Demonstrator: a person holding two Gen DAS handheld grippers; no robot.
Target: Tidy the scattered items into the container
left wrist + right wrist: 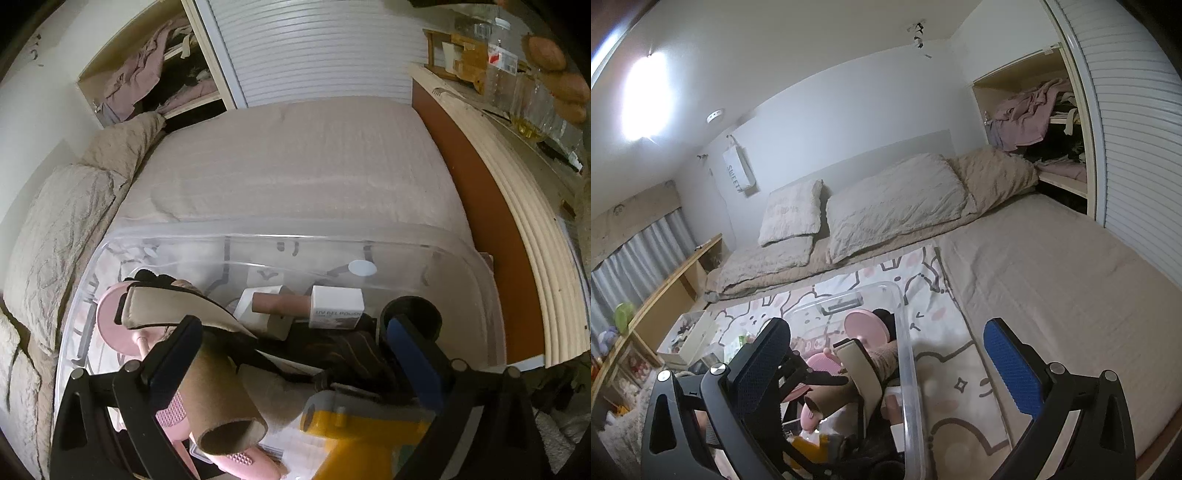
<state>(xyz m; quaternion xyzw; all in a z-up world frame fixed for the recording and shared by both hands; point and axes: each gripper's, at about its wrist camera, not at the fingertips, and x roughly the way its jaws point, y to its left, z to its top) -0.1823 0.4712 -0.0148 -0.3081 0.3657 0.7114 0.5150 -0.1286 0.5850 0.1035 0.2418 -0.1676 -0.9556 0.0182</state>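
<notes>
- Left tool [291, 354]: jaws wide apart, over the clear container [480, 266]; cardboard tube [221, 398] leans against one finger (unclamped).
- Right tool [886, 354]: jaws apart, empty.
- Container sits on the bed [295, 166], holding a white box [336, 306].

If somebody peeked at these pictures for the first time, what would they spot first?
Probably the clear plastic bin on the bed, crammed with stuff: a cardboard tube leaning near the left gripper, a pink round mirror at the bin's left end, and a white gel polish box in the middle. Both grippers are open and hold nothing.
</notes>
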